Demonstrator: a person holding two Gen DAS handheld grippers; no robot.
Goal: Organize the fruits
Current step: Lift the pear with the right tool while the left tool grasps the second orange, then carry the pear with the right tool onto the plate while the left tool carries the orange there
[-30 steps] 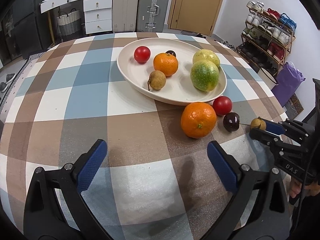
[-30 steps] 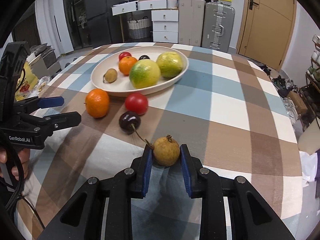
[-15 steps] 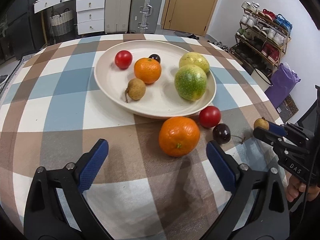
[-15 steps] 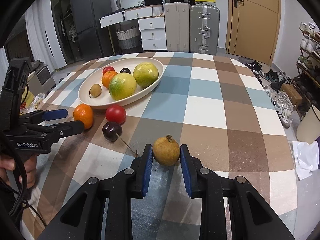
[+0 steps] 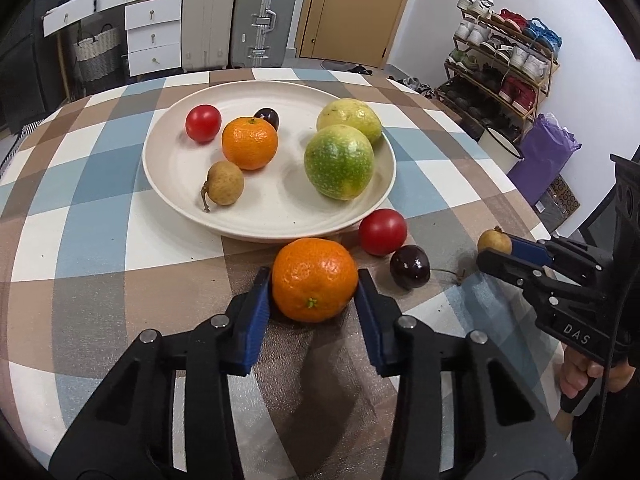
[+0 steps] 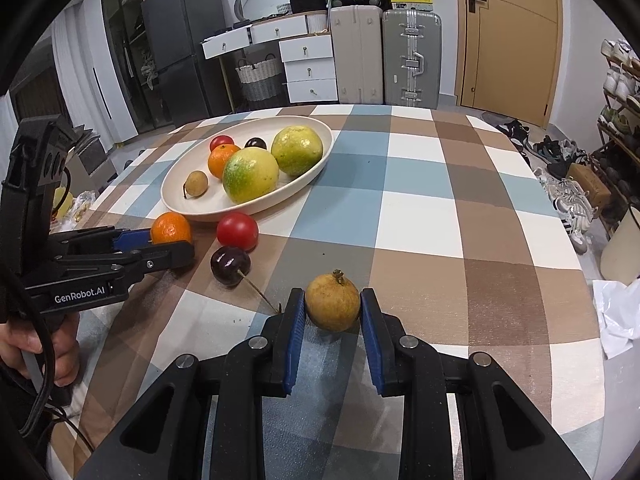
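The left claw (image 5: 314, 284) has just been closing, and its blue pads now pinch the loose orange (image 5: 315, 279) on the checked counter (image 5: 100, 240), at 6 o'clock of the cream plate (image 5: 180, 184). The right claw (image 6: 332, 306) is pressed on a brown longan (image 6: 332, 302), held clear of the cloth. A red tomato (image 5: 382, 231) and a dark cherry (image 5: 410, 266) lie at 5 o'clock of the plate, touching each other. The plate carries another orange (image 5: 250, 143), a longan (image 5: 225, 183), a tomato (image 5: 203, 123), a cherry (image 5: 267, 117) and two green citrus fruits (image 5: 339, 162).
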